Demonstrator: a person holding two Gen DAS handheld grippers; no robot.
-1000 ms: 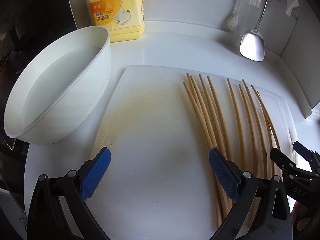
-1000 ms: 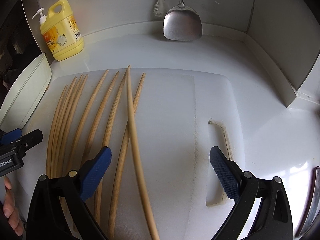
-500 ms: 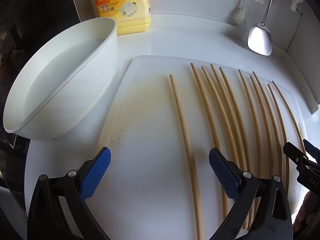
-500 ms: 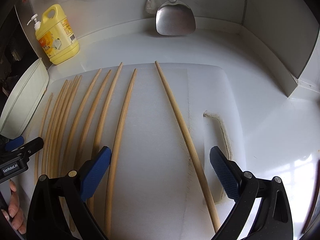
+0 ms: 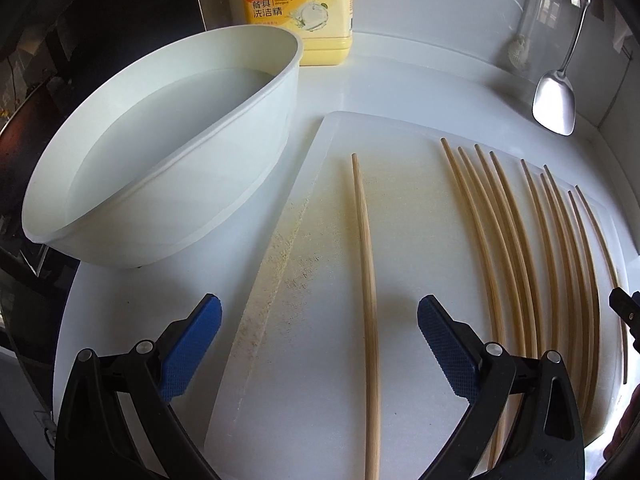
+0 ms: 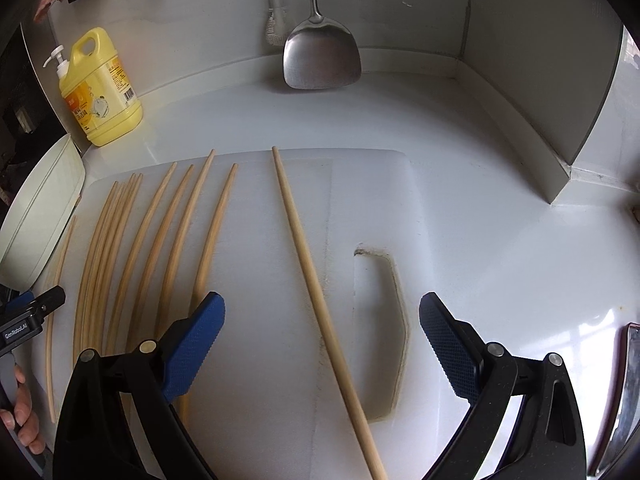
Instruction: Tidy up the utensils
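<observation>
Several long bamboo chopsticks (image 5: 520,248) lie side by side on a white cutting board (image 5: 320,380). One chopstick (image 5: 366,264) lies apart at their left, in the gap of my open left gripper (image 5: 320,312). In the right wrist view the bundle of chopsticks (image 6: 160,248) is at the left, and a single chopstick (image 6: 304,256) lies apart on the cutting board (image 6: 260,360), running under the gap of my open right gripper (image 6: 322,306). Neither gripper holds anything. Each gripper shows at the other view's edge: right gripper (image 5: 624,312), left gripper (image 6: 28,312).
A white basin (image 5: 200,208) with water stands left of the board. Behind it is a yellow detergent bottle (image 5: 300,8). A metal spatula (image 6: 320,60) and a bottle brush (image 6: 276,20) hang on the back wall. A hand (image 6: 20,412) holds the left gripper.
One chopstick now lies apart at the left of the bundle, another apart at the right, where it had crossed the others. Both cameras have moved so these singles sit between the fingers.
</observation>
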